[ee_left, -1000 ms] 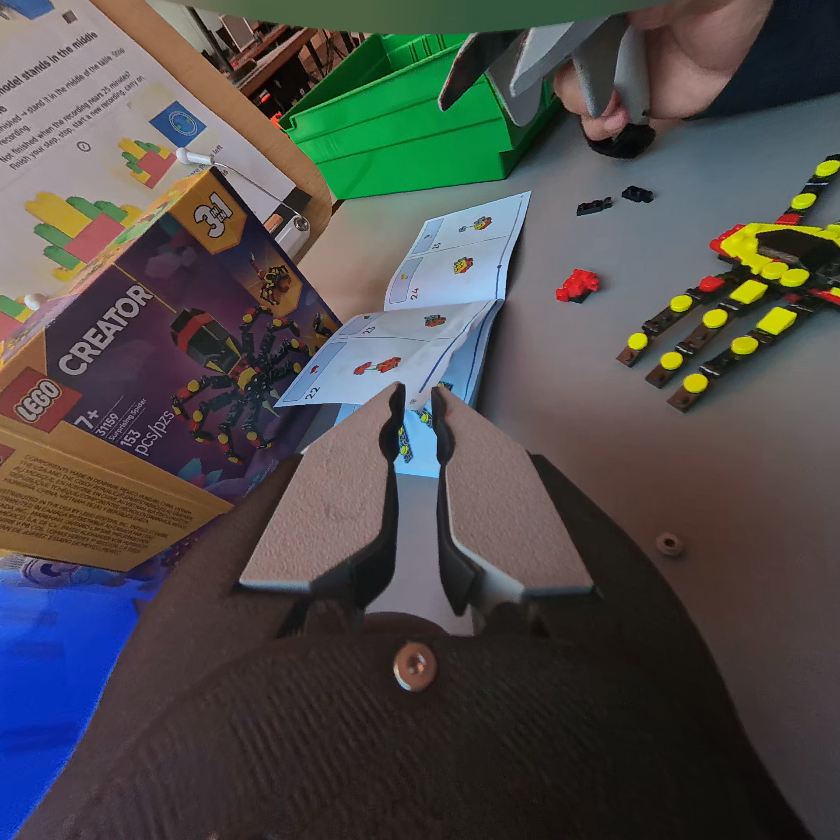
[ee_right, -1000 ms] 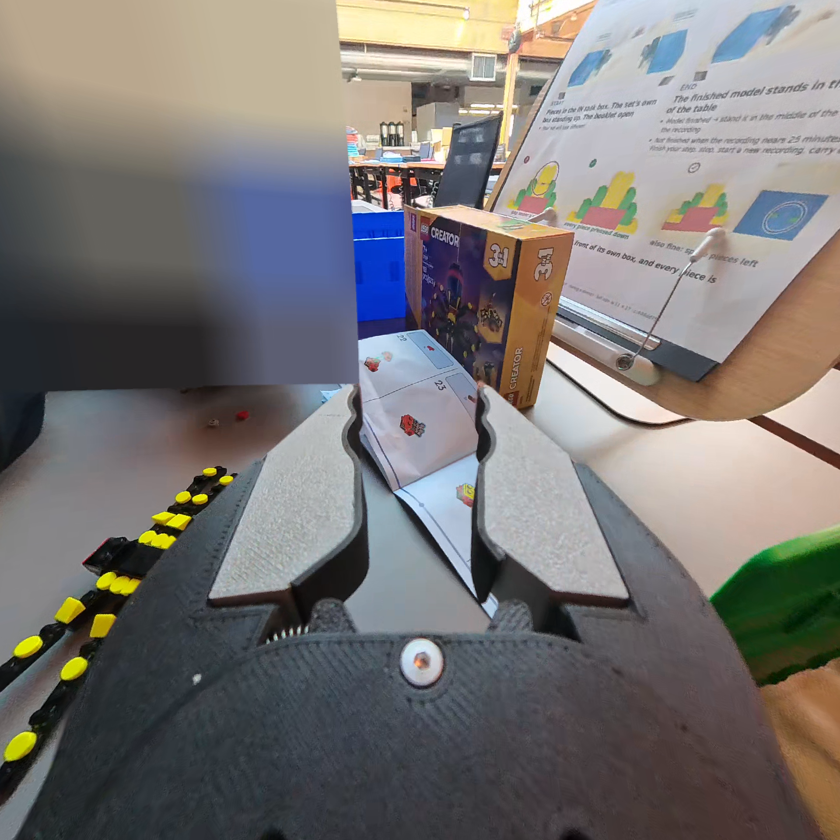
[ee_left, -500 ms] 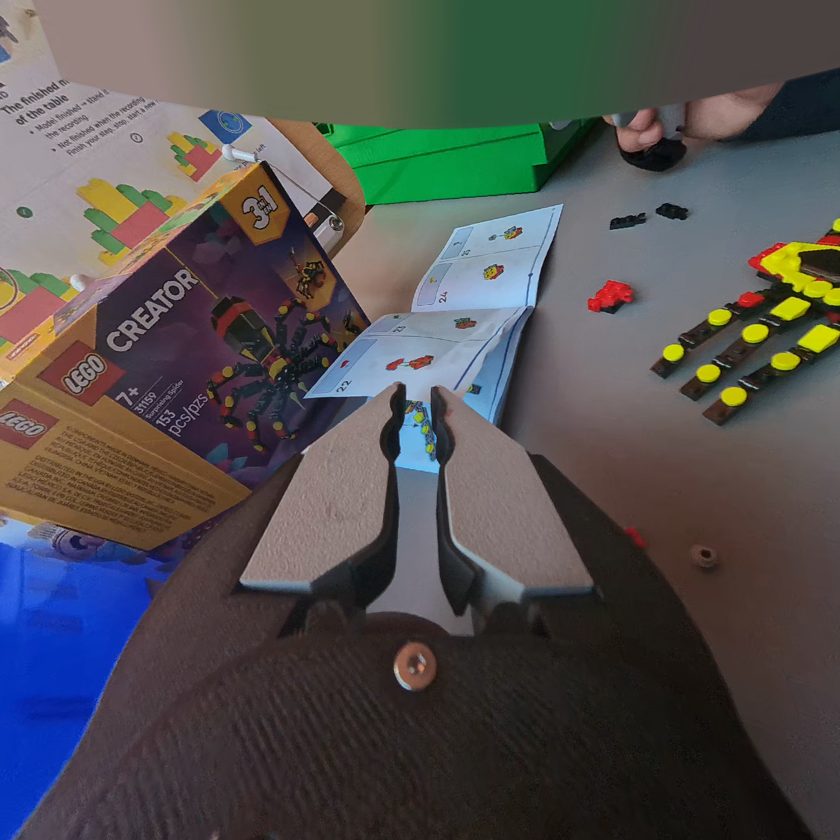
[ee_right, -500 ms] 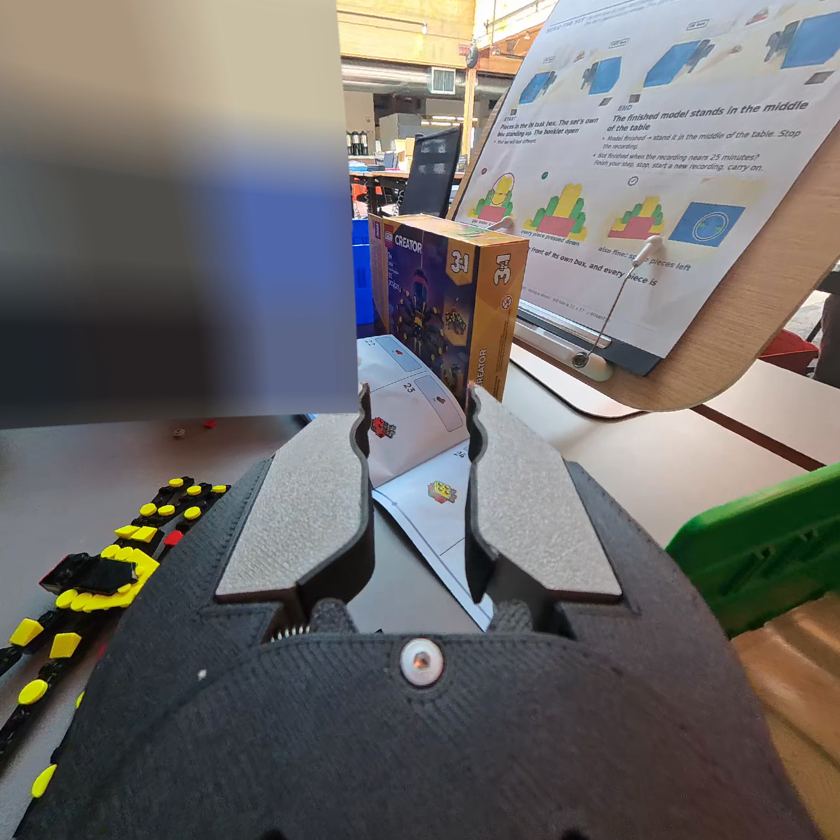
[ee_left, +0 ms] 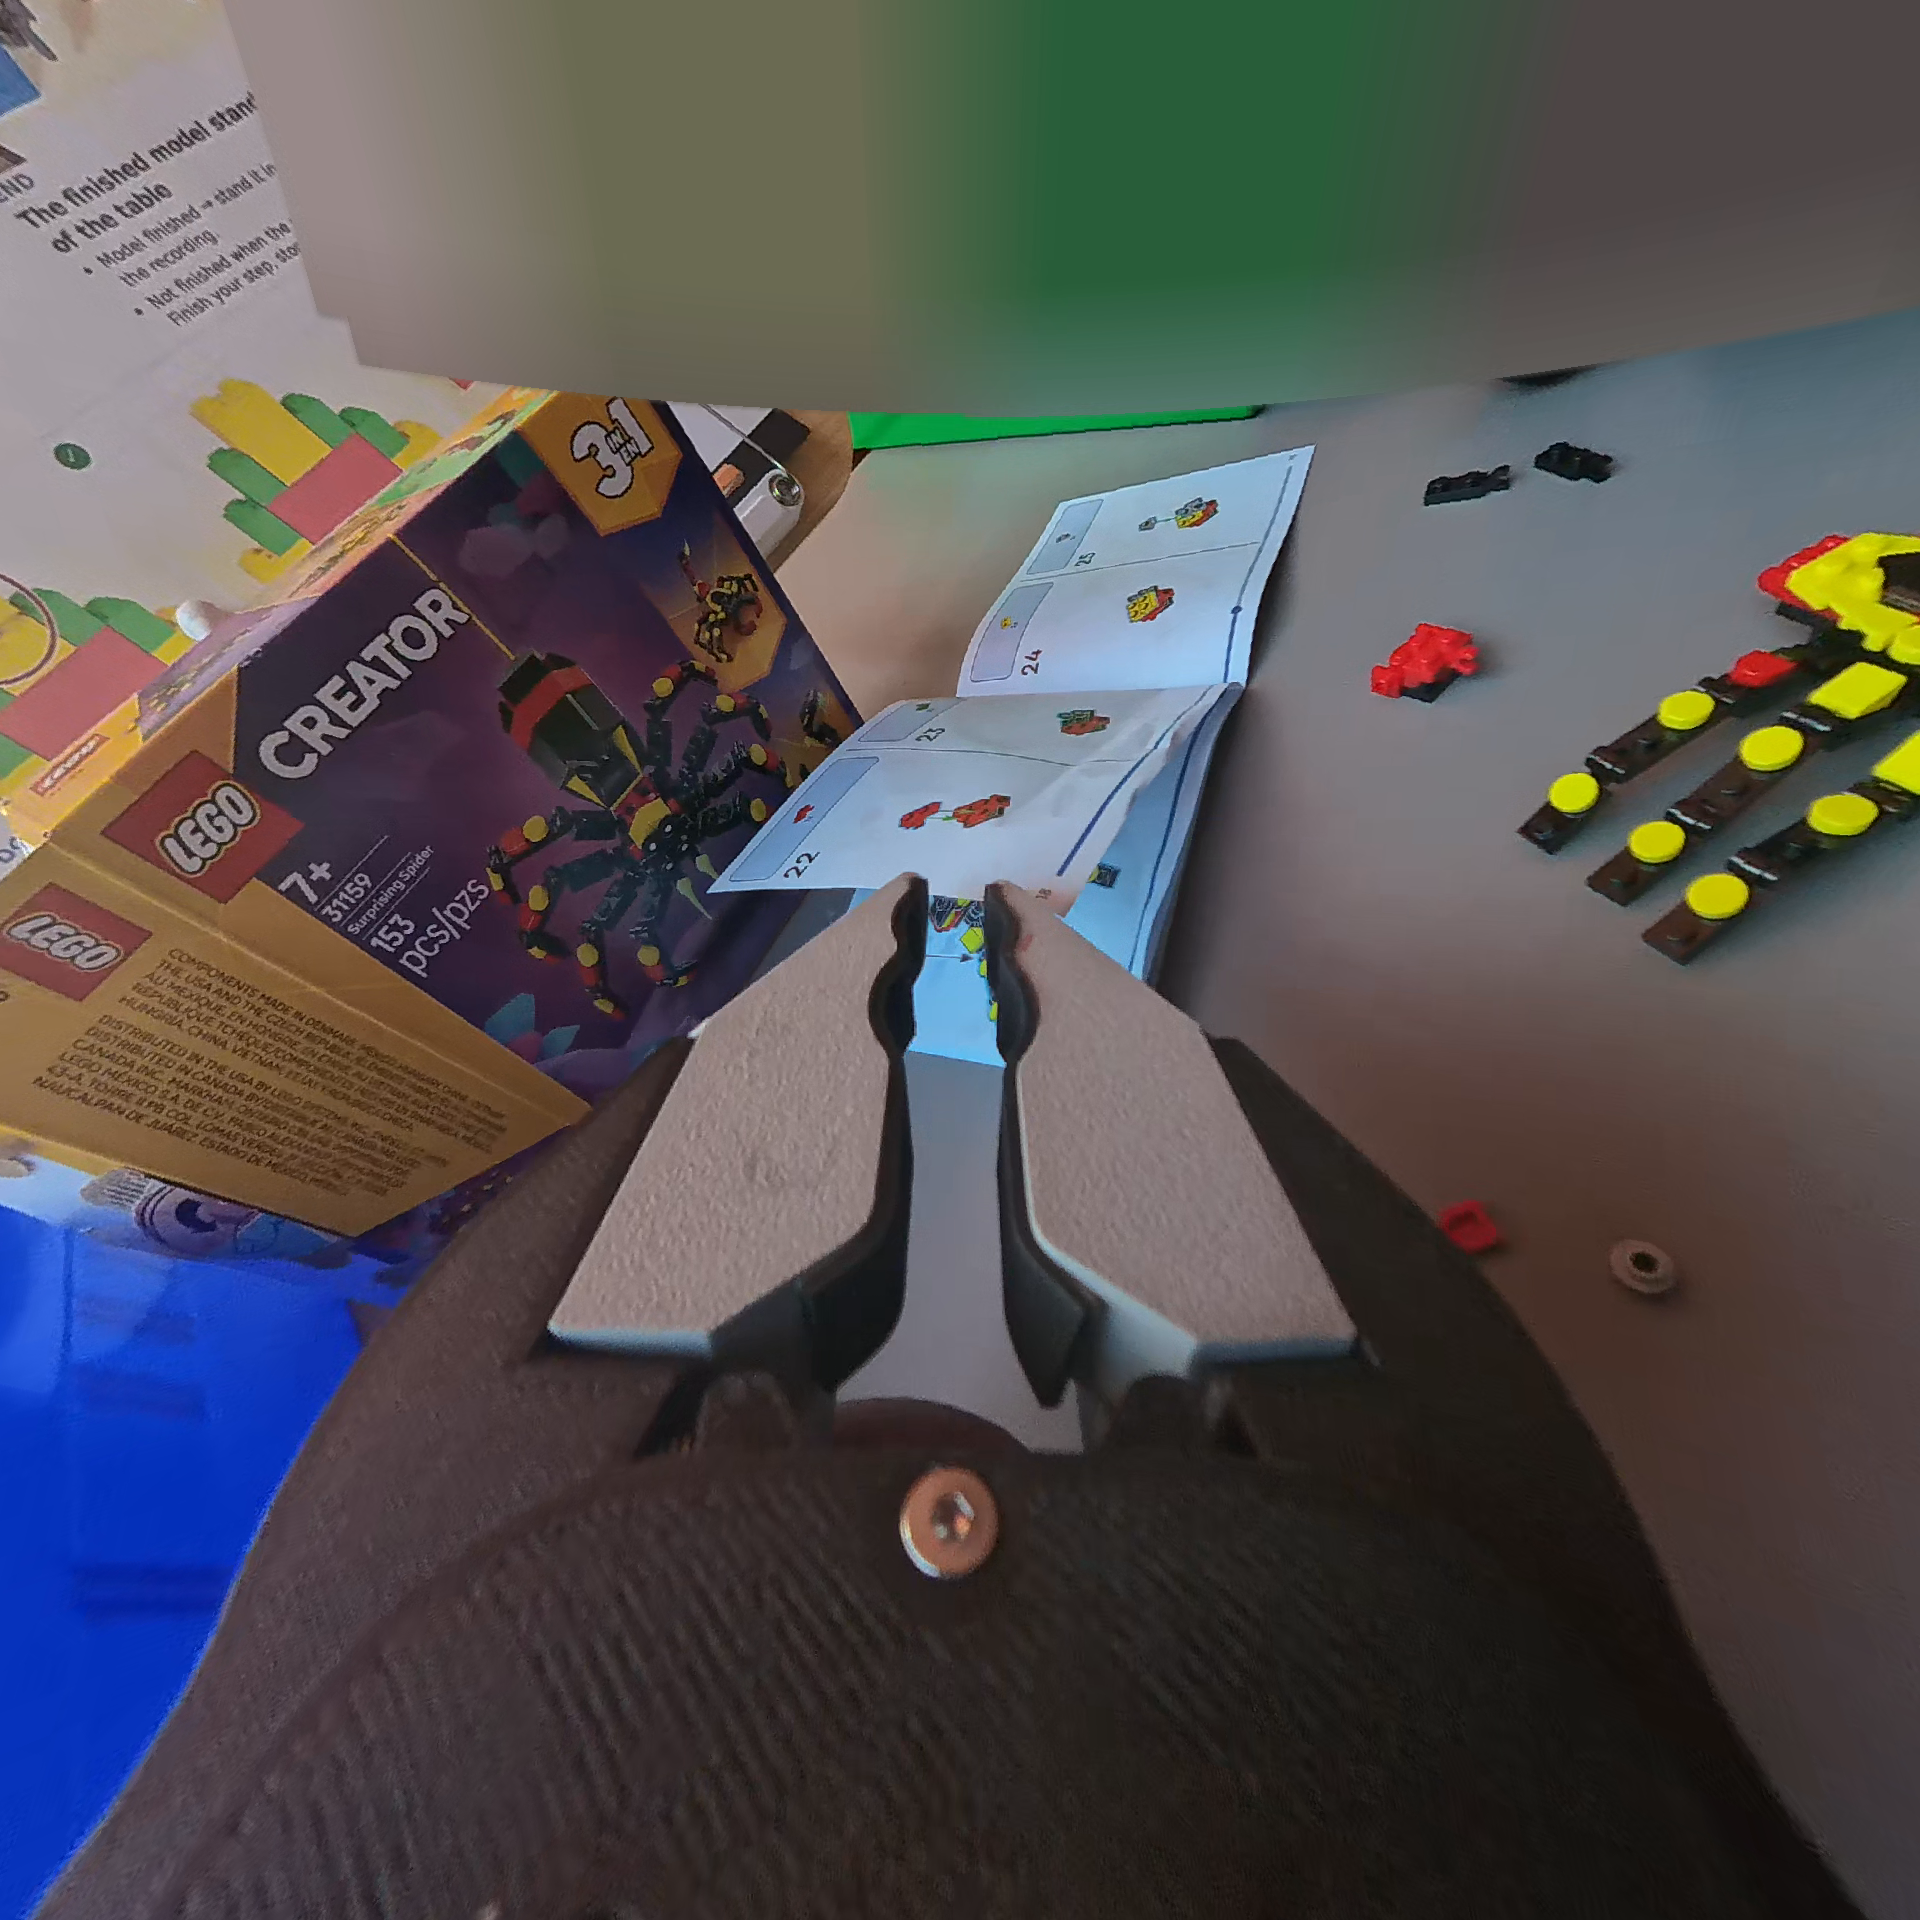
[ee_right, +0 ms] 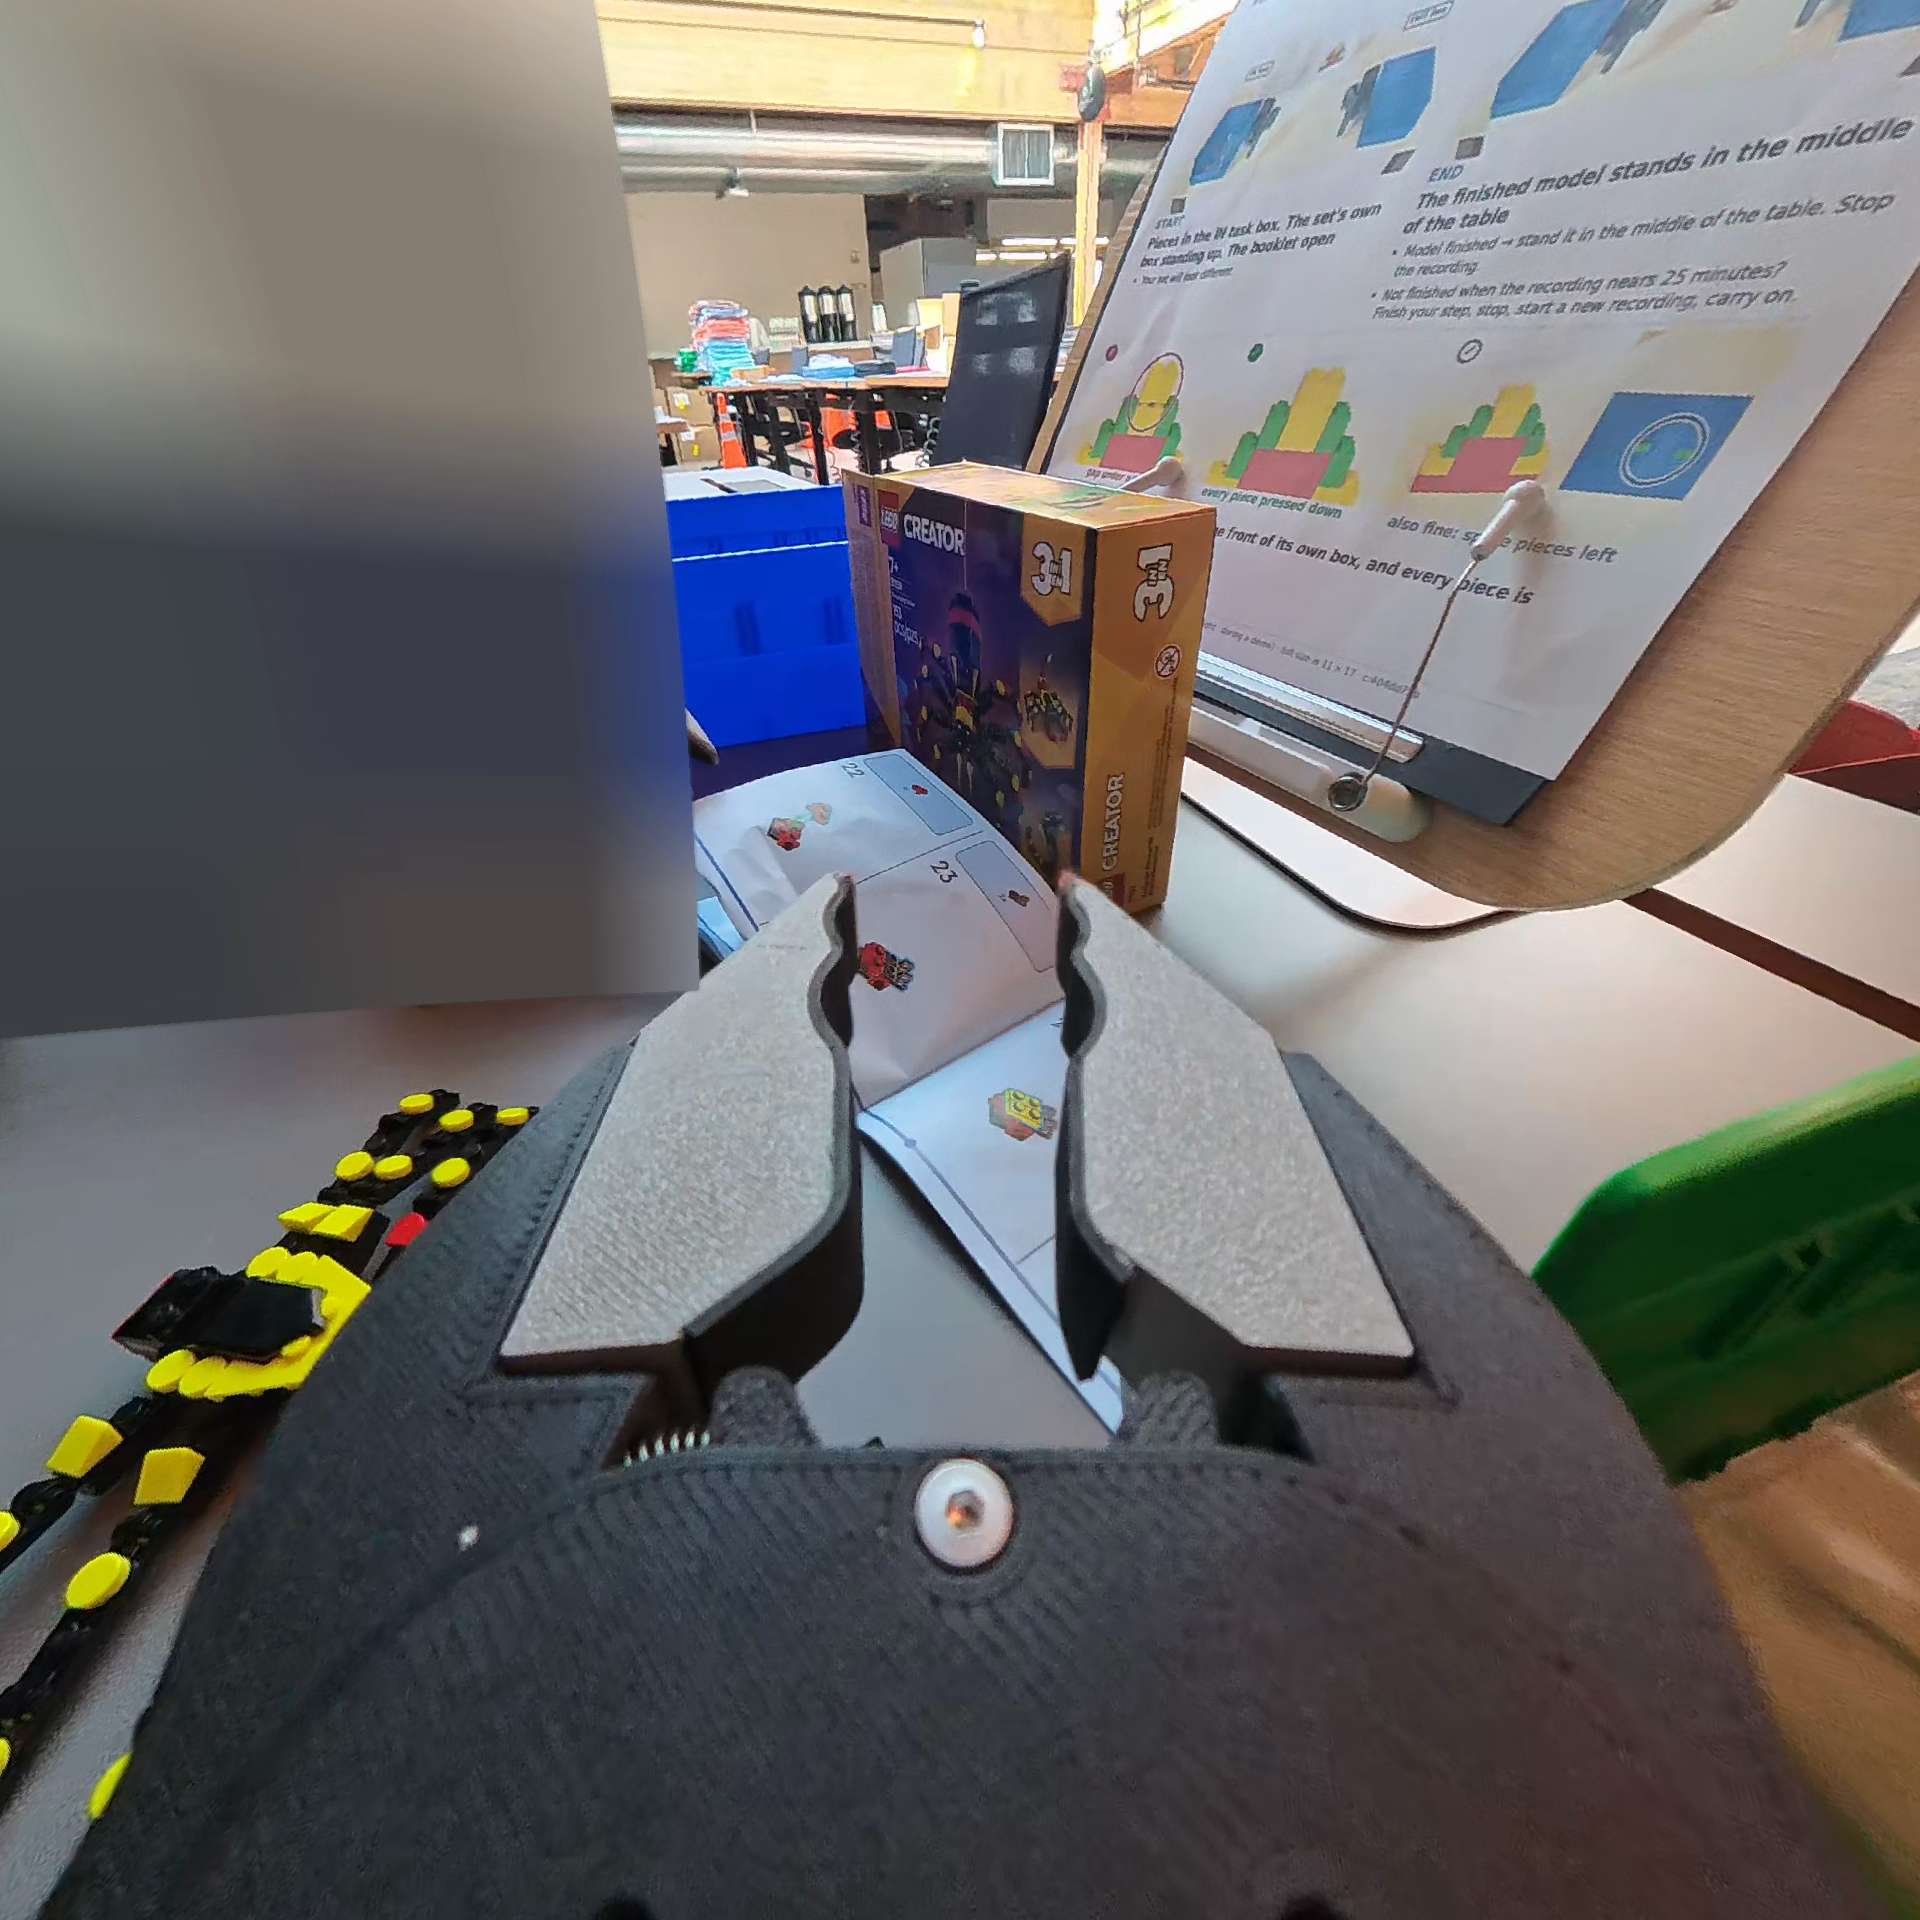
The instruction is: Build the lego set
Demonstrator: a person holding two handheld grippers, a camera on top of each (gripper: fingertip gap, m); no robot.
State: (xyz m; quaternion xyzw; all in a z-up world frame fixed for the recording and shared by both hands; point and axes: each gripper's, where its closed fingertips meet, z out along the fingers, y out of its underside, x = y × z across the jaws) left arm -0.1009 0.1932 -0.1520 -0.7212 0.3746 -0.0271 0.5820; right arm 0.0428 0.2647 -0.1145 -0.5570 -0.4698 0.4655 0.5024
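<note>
Big open workshop bkgd, daylit.
Grey table (ee_right: 208, 1081) up front; wooden beam (ee_right: 831, 47) + silver duct (ee_right: 810, 156) overhead, black chair (ee_right: 1003, 364), cluttered desks (ee_right: 821, 390) further back.

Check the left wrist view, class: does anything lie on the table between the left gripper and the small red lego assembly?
Nothing visible does. The left gripper points at the open booklet; the red assembly lies off to its right, across bare table. The booklet's edge lies beside that line, not across it.

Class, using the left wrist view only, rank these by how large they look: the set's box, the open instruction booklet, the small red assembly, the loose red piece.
1. Box, though nearest the camera
2. Booklet
3. Red assembly
4. Loose red piece
</note>
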